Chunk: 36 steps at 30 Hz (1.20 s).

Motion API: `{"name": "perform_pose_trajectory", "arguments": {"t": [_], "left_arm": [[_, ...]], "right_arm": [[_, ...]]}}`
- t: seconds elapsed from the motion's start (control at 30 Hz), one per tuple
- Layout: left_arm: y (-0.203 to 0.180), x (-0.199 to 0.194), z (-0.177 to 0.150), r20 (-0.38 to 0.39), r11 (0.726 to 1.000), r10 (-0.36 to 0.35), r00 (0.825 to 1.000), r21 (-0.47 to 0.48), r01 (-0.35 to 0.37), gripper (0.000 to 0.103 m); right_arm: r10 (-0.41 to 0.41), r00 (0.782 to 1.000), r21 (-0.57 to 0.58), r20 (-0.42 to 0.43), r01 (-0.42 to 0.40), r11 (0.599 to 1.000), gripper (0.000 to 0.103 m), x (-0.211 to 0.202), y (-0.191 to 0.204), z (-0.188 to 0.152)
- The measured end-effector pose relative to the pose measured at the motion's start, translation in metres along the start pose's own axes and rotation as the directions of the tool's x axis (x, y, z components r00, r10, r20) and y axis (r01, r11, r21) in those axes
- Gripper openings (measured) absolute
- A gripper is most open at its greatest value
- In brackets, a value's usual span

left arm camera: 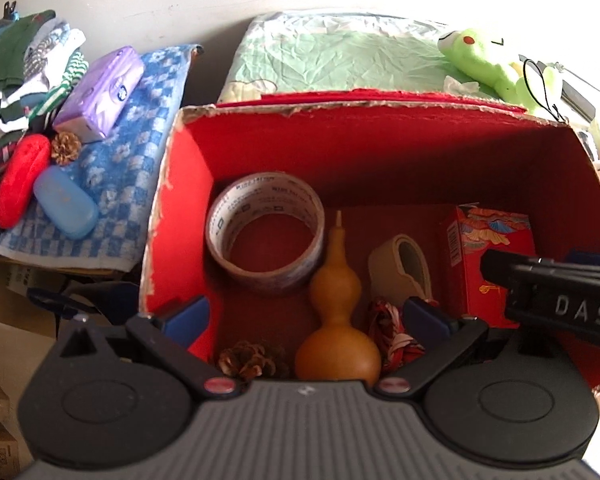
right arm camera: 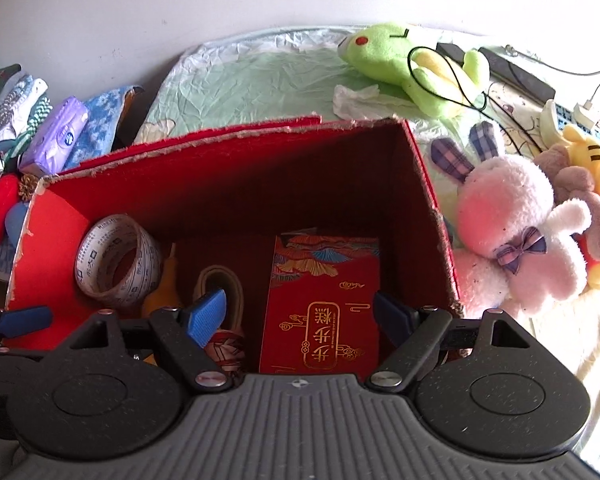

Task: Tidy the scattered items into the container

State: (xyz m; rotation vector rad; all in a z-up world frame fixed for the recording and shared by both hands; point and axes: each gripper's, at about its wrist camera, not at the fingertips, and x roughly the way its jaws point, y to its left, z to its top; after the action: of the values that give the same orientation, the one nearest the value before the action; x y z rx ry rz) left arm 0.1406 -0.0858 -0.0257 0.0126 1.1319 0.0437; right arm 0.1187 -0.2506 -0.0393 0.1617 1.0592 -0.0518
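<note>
A red open box (left arm camera: pixel 188 184) (right arm camera: pixel 228 168) holds a roll of printed tape (left arm camera: pixel 265 229) (right arm camera: pixel 118 258), a brown gourd (left arm camera: pixel 338 316), a beige tape roll (left arm camera: pixel 400 268), a pine cone (left arm camera: pixel 252 360), a red-white braided item (left arm camera: pixel 392 332) and a red patterned carton (left arm camera: pixel 492 252) (right arm camera: pixel 324 304). My left gripper (left arm camera: pixel 306 316) is open and empty above the gourd. My right gripper (right arm camera: pixel 300 312) is open and empty, its jaws on either side of the carton's top without touching it.
Left of the box, on a blue checked towel (left arm camera: pixel 136 148), lie a purple tissue pack (left arm camera: pixel 100 92), a red case (left arm camera: pixel 20 184), a blue case (left arm camera: pixel 66 202) and a pine cone (left arm camera: pixel 65 148). Plush toys: a green frog (right arm camera: pixel 412 60), a pink rabbit (right arm camera: pixel 512 224).
</note>
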Motion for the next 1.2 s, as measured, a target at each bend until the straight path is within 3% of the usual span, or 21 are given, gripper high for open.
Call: {"name": "perform_pose_trajectory", "arguments": {"t": [0.43,1.2], "left_arm": [[-0.007,0.004,-0.001,-0.008,0.998,0.055,0.998,0.016,-0.055,0.103],[-0.012,0.004,-0.009,-0.006,0.996,0.084,0.996,-0.02,-0.084,0.102]], "right_arm": [[0.034,0.999,-0.024,0.017,-0.033,0.999,0.083,-0.003,0.0,-0.004],[0.083,0.993,-0.062,0.078,-0.078,0.995,0.084,-0.01,-0.01,-0.011]]}}
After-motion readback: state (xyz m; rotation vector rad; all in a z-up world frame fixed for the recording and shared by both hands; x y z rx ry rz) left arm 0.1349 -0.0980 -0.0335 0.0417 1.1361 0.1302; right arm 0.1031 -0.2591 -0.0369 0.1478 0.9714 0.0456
